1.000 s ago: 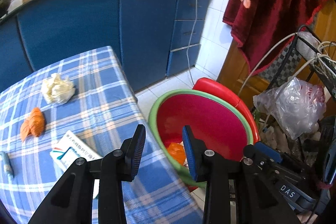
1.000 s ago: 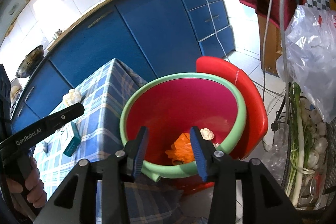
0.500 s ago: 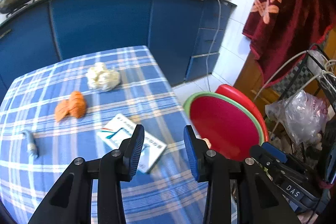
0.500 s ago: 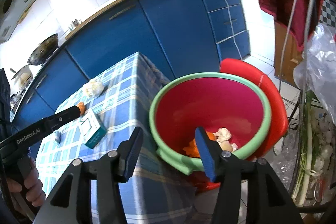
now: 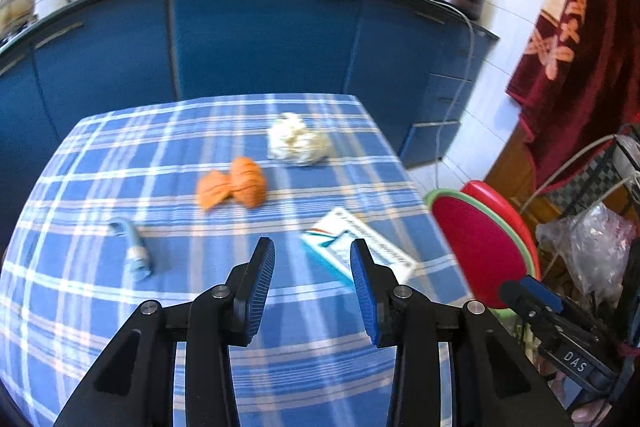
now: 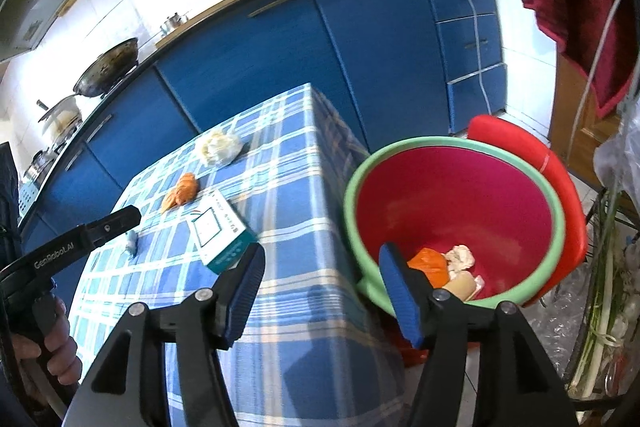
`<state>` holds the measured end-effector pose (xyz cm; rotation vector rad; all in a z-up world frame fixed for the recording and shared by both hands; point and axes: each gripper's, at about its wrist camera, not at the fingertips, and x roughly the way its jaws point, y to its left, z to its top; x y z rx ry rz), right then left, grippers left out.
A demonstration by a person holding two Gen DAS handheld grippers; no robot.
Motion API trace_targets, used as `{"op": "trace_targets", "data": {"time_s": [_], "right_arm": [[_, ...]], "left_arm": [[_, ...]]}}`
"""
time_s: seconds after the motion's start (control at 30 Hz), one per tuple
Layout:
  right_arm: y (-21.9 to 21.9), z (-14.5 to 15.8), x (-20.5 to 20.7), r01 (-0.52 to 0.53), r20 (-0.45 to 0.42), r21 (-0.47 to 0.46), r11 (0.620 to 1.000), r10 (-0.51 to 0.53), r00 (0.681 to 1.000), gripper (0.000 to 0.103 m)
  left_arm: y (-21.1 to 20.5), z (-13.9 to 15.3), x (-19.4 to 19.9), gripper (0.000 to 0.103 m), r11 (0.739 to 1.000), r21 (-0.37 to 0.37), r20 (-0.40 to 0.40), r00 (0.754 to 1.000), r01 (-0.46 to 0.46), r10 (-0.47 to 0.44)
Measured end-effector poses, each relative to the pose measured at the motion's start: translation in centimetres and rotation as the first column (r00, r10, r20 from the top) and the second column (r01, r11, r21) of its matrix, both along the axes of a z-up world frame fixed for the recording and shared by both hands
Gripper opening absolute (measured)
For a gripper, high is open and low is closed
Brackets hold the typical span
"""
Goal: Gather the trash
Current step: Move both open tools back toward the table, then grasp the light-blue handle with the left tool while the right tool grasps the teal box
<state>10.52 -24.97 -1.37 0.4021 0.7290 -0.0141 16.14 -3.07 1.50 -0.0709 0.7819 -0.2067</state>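
While trash lies ahead on the worktop (image 5: 168, 163):
Nearest: small carton (image 5: 356, 245), just beyond left tool (image 5: 312, 285), long axis slanting right
Left tool: apart, empty
Right tool (image 6: 320, 287): opening, empty, beside basin (image 6: 558, 211)

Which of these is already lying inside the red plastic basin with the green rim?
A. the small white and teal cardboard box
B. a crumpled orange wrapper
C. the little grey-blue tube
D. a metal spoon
B: a crumpled orange wrapper lies at the bottom of the red plastic basin beside pale scraps, while the box and tube are still on the checked tablecloth.
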Motion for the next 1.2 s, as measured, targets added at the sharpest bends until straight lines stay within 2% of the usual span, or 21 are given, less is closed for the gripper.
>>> {"op": "trace_targets", "data": {"time_s": [0.33, 0.63, 0.83, 1.0, 1.2], "right_arm": [[3.0, 0.1, 1.8, -0.052, -0.011, -0.018, 0.998, 0.052, 0.999, 0.065], [4.8, 0.2, 3.3, -0.063, -0.023, -0.067, 0.996, 0.062, 0.998, 0.070], [6.2, 0.0, 4.7, -0.100, -0.033, -0.081, 0.992, 0.098, 0.995, 0.074], [7.4, -0.8, 6.2, -0.150, -0.077, -0.068, 0.986, 0.144, 0.987, 0.075], [8.6, -1.4, 7.5, -0.192, -0.099, -0.099, 0.976, 0.182, 0.978, 0.077]], "left_arm": [[5.6, -1.3, 0.5, 0.041, 0.992, -0.011, -0.033, 0.992, -0.123, 0.123], [9.3, -3.3, 1.8, 0.041, 0.975, -0.008, -0.072, 0.973, -0.220, 0.219], [10.6, -4.5, 2.7, 0.041, 0.969, -0.011, -0.096, 0.965, -0.245, 0.243], [11.0, -5.1, 3.4, 0.041, 0.970, -0.021, -0.106, 0.965, -0.242, 0.239], [11.1, -5.9, 4.3, 0.041, 0.970, -0.019, -0.128, 0.963, -0.241, 0.236]]}}
